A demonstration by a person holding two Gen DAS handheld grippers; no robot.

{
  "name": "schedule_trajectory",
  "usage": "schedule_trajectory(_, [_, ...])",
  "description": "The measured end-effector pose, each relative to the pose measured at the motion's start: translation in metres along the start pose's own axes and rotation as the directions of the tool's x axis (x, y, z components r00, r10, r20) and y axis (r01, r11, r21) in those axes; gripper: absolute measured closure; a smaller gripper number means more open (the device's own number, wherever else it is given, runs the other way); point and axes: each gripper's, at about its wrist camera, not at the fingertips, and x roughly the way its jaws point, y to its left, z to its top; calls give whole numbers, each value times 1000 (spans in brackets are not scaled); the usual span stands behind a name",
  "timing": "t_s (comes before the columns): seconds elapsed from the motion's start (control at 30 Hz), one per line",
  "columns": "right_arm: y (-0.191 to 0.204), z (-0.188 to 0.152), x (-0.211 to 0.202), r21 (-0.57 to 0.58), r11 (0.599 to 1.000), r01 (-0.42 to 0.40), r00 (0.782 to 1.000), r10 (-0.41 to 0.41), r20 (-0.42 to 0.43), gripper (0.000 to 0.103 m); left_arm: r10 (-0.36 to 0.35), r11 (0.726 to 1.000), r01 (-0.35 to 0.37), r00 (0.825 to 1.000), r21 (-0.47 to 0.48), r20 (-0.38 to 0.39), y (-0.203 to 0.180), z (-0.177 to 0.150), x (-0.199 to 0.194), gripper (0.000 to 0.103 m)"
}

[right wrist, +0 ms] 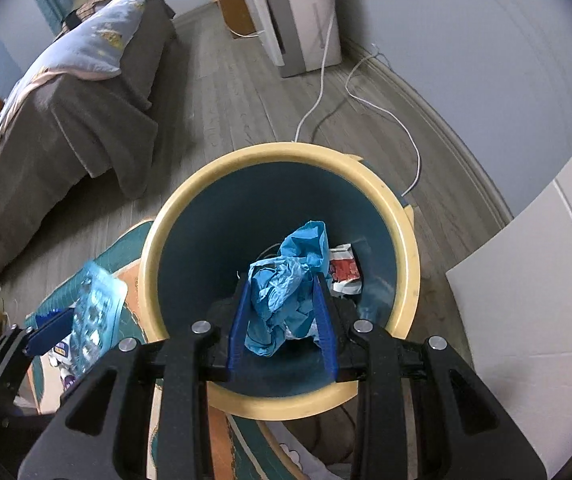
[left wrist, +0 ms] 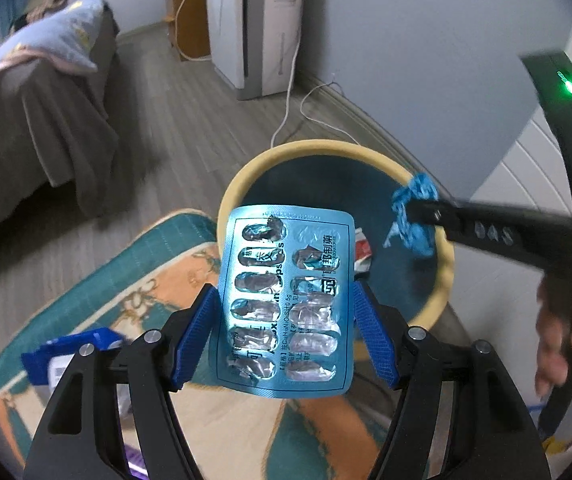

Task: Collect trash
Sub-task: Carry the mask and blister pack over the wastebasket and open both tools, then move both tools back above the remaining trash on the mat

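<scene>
Two grippers, each clamped on one piece of trash. Left gripper [left wrist: 286,320], bottom centre of the left wrist view: blue pads pressed on both long edges of one blister pack [left wrist: 286,304], light blue foil, two columns of pockets, all crushed and empty, printed text on the foil, held upright in mid frame just in front of the bin rim. Right gripper [right wrist: 281,312], lower centre of the right wrist view: jaws narrow, squeezing one crumpled blue wad [right wrist: 286,284], thin wrinkled film or glove-like material, hanging directly over the bin opening. One trash bin [right wrist: 406,264]: round, cream rim, dark teal inside, centre of both views. Inside it, one red-and-white wrapper [right wrist: 346,268] at the bottom right. One patterned rug [left wrist: 165,280], teal and orange, under the bin's near side. One blue packet [left wrist: 57,356] lying on the rug at lower left of the left wrist view. A person's hand [left wrist: 558,344] at the right edge there.
</scene>
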Motion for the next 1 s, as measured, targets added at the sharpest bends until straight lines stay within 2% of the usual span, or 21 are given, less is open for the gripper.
schedule_trajectory(0.2, [-4, 2, -5, 43, 999, -24, 1000, 23, 18, 71, 33, 999, -33, 999, -6, 15, 3, 10, 13, 32])
schedule_trajectory(0.27, [-4, 2, -4, 51, 998, -34, 999, 33, 15, 68, 33, 999, -33, 999, -17, 22, 4, 12, 13, 30])
schedule_trajectory(0.33, [-4, 2, 0, 58, 997, -43, 999, 43, 0, 54, 18, 999, -18, 1000, -34, 25, 6, 13, 14, 24])
schedule_trajectory(0.4, [-2, 1, 3, 54, 998, -44, 999, 45, -14, 50, 23, 999, -23, 1000, -39, 18, 7, 12, 16, 23])
schedule_trajectory(0.47, [1, 1, 5, 40, 998, -38, 999, 39, -18, 43, 21, 999, -21, 1000, -44, 4, 8, 10, 19, 20])
schedule_trajectory(0.53, [5, 1, 2, 26, 999, -39, 999, 40, -9, 22, 30, 999, -30, 1000, -46, 7, 10, 6, 18, 9])
schedule_trajectory(0.63, [11, 1, -1, 7, 999, -37, 999, 37, 3, 5, 55, 996, -53, 998, -73, 18, 16, -5, 10, 6])
schedule_trajectory(0.7, [15, 1, -2, -9, 1000, -22, 1000, 22, 3, 6, 68, 995, -65, 997, -71, 36, 20, -16, 1, 6])
schedule_trajectory(0.83, [27, 1, -5, -53, 998, 29, 999, -28, 25, 6, 145, 989, -143, 985, -25, 92, 28, -34, -18, 6])
schedule_trajectory(1.0, [46, -2, -8, -114, 991, 74, 997, -70, 35, 6, 149, 986, -141, 983, -86, 107, 59, -51, -48, 5])
